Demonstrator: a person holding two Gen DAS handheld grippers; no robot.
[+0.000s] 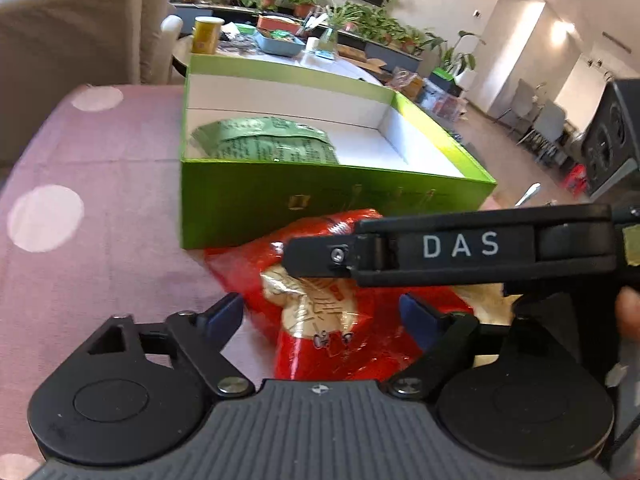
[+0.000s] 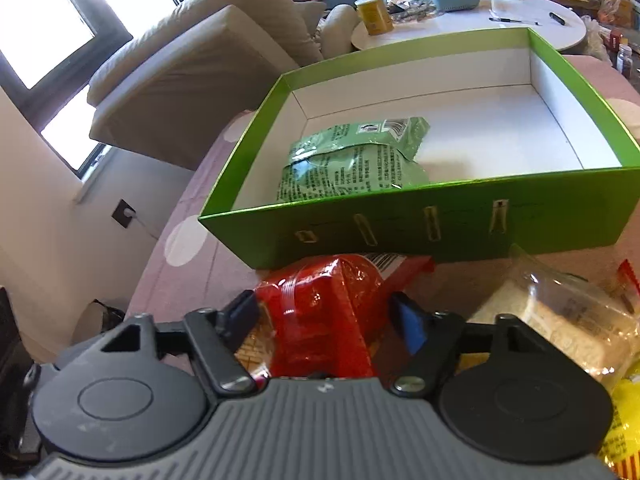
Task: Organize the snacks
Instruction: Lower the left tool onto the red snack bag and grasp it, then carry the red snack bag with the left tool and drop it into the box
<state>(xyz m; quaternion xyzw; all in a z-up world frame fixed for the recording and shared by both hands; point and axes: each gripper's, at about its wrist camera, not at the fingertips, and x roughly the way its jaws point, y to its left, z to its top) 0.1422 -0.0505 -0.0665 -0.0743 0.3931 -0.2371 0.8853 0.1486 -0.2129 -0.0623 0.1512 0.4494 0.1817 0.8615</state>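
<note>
I see the red snack bag [image 2: 320, 312] between both grippers' parted jaws, the green box [image 2: 400, 232] just behind, a clear packet [image 2: 560, 320] beside.

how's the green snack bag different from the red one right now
The green snack bag lies inside the green box; the red snack bag lies outside it on the pink tablecloth, against the box's front wall. The green bag shows small printed text and a barcode; the red one is glossy with a pale picture. No gripper is near the green bag; both grippers straddle the red one. Both are sealed, crinkly packets.
</note>
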